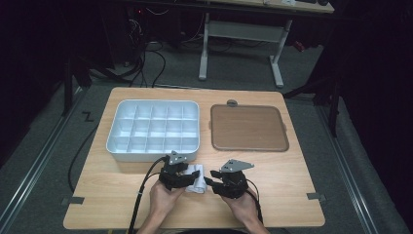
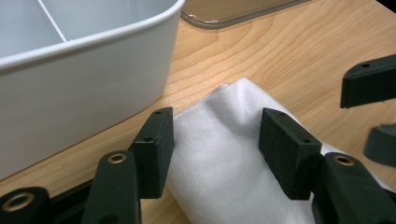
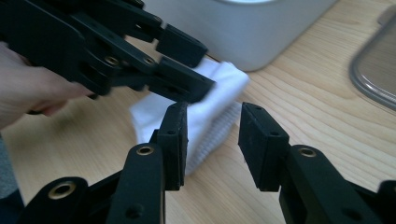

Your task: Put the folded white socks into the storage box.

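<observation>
A folded white cloth lies on the wooden table just in front of the white compartment tray. My left gripper comes at it from the left. In the left gripper view its jaws stand open astride the cloth, with the pads not squeezing it. My right gripper is at the cloth's right end. Its jaws stand open over the near edge of the cloth, gripping nothing. The left gripper reaches over the cloth in the right gripper view.
The tray's white wall stands close behind the cloth. A flat brown lid lies to the tray's right. The table's front edge is near the person's hands. A desk frame and cables stand on the floor beyond.
</observation>
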